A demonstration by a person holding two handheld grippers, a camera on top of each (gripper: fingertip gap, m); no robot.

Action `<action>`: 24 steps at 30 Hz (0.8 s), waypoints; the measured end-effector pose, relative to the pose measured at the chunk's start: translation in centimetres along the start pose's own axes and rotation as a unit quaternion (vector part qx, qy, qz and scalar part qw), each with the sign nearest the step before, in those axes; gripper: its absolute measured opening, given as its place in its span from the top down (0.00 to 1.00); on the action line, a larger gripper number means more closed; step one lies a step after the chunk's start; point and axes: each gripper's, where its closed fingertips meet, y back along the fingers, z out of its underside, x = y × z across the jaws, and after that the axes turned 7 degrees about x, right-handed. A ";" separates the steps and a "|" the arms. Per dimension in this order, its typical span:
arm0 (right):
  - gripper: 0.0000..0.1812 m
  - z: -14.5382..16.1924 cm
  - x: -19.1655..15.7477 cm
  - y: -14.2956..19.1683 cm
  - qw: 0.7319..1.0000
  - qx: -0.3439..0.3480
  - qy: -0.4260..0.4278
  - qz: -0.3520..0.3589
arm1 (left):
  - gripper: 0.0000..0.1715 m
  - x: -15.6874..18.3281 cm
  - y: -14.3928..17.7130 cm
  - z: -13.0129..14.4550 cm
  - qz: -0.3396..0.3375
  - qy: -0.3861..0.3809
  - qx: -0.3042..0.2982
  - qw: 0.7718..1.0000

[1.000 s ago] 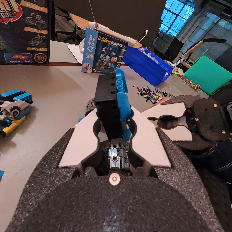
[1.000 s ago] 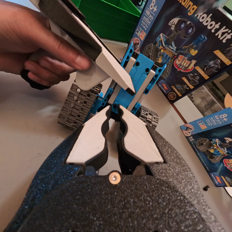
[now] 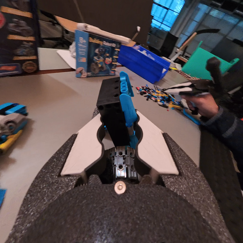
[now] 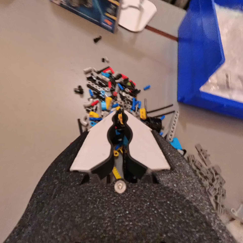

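Left gripper [image 3: 119,118] clamped on a black-and-blue brick robot body [image 3: 113,107], jaws pressed against its two flanks, the black block upright and leaning slightly away. Grey tracked base [image 3: 121,163] of the same model visible deep between the jaws, close to the gripper's body. Model resting on, or just above, the grey tabletop [image 3: 59,100]; contact not visible.

Right gripper [image 4: 120,111] tilted down over a pile of loose bricks [image 4: 111,92], tips right at the near edge of the heap. Jaws nearly together, only a narrow slit between the tips; a small dark piece possibly pinched there, though motion blur makes it hard to be sure. Yellow, blue and black pieces showing through the gap farther back. Seen from the left wrist view, this gripper farther off at the right, held in a hand [image 3: 201,105] with a dark sleeve, above the same pile.

Around: blue bin [image 4: 197,59] just right of the pile, a blue kit box [image 3: 96,57] standing behind the model, a larger dark box [image 3: 17,39] at far left, a partly built blue, grey and yellow model [image 3: 10,122] lying on the tabletop to the left, a few stray dark pieces [image 4: 97,39] beyond the pile, grey track links [image 4: 210,177] at the right edge.
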 end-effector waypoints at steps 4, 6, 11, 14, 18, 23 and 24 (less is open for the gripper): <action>0.92 1.4 1.0 -0.4 1.000 -0.011 -0.026 0.009 | 0.75 2.8 -0.6 0.7 0.073 0.015 -0.018 0.997; 0.87 1.2 1.2 -0.5 1.000 -0.010 -0.015 0.022 | 0.71 3.1 -0.2 0.4 0.086 0.030 -0.011 0.996; 0.79 -3.0 -1.0 0.9 0.997 0.070 -0.005 0.031 | 0.69 2.8 0.1 0.2 0.079 0.043 -0.003 0.996; 0.79 -7.1 -8.9 2.3 0.987 0.148 0.043 -0.044 | 0.70 2.6 -0.2 0.5 0.066 0.029 -0.009 0.997; 0.84 -8.4 -24.5 3.9 0.951 0.182 0.104 -0.225 | 0.75 2.6 -0.4 0.5 0.048 0.011 -0.004 0.999; 0.88 -7.5 -31.7 1.4 0.937 0.146 0.203 -0.244 | 0.75 2.6 -0.5 0.5 0.029 0.009 -0.003 1.000; 0.89 -7.6 -32.1 1.0 0.936 0.145 0.208 -0.244 | 0.75 2.6 -0.6 0.5 0.028 0.010 -0.003 1.000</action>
